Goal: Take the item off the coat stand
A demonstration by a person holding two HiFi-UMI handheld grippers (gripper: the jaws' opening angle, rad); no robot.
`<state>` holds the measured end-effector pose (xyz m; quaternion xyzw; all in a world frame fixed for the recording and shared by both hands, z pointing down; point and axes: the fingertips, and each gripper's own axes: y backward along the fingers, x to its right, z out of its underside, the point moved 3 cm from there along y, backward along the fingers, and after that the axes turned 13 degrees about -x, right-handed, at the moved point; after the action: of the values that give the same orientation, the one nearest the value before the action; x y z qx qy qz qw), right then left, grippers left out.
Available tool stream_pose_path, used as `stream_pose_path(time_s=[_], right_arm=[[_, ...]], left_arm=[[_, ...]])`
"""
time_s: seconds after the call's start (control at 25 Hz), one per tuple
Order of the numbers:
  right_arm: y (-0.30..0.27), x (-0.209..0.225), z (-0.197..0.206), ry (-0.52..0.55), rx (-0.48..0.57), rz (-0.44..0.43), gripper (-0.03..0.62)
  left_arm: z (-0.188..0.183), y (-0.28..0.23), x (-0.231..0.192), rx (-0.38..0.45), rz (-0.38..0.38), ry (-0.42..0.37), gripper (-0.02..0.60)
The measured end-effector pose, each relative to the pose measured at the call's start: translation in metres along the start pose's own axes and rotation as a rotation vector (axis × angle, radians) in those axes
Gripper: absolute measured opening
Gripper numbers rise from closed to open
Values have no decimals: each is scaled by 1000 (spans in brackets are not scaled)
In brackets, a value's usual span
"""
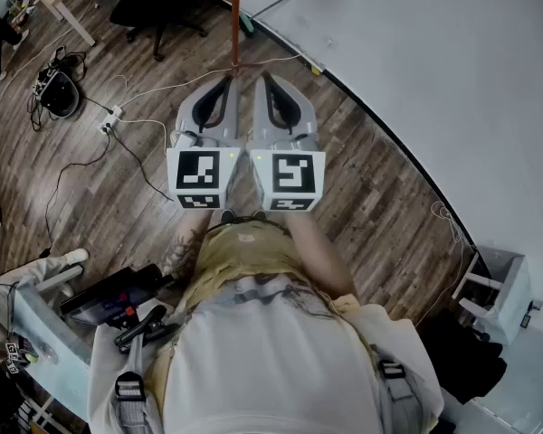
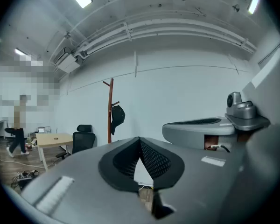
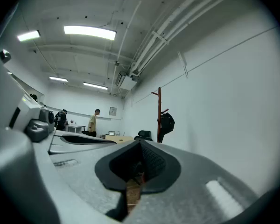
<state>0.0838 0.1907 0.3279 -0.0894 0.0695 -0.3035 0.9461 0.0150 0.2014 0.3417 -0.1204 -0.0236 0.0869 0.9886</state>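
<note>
Head view: the left gripper [image 1: 226,84] and right gripper [image 1: 265,81] are pointing side by side at the coat stand [image 1: 235,16].

Left gripper view: the jaws are touching and holding nothing. The dark item [image 2: 116,117] is hanging far beyond them, long axis upright.

Right gripper view: the jaws are likewise closed and empty, and the item is hanging far ahead.

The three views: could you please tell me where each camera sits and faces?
Head view: on the person's head, facing steeply down at the wooden floor; torso, left gripper and right gripper show.
Left gripper view: on the left gripper, level along its shut jaws toward the coat stand; right gripper at right.
Right gripper view: on the right gripper, level likewise; left gripper at left.
Shared: both gripper views show the stand's hanging dark item.
</note>
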Motion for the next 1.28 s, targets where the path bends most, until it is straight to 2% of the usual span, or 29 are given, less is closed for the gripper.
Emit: stream_pose_path(time_s=[0.4, 0.68, 0.84, 1.08, 1.28], right_arm=[[-3, -1, 14, -17, -21, -10, -2], [-9, -27, 16, -17, -42, -8, 0], [-5, -20, 23, -31, -40, -15, 0], [-14, -62, 22, -26, -58, -23, 0], [-34, -60, 28, -38, -80, -36, 0]], left_arm=[[11, -1, -1, -14, -6, 9, -2], [21, 11, -24, -20, 1, 31, -2], [25, 8, -16, -24, -9, 33, -2], [33, 30, -53, -26, -17, 58, -2], [40, 14, -64, -51, -23, 69, -2]])
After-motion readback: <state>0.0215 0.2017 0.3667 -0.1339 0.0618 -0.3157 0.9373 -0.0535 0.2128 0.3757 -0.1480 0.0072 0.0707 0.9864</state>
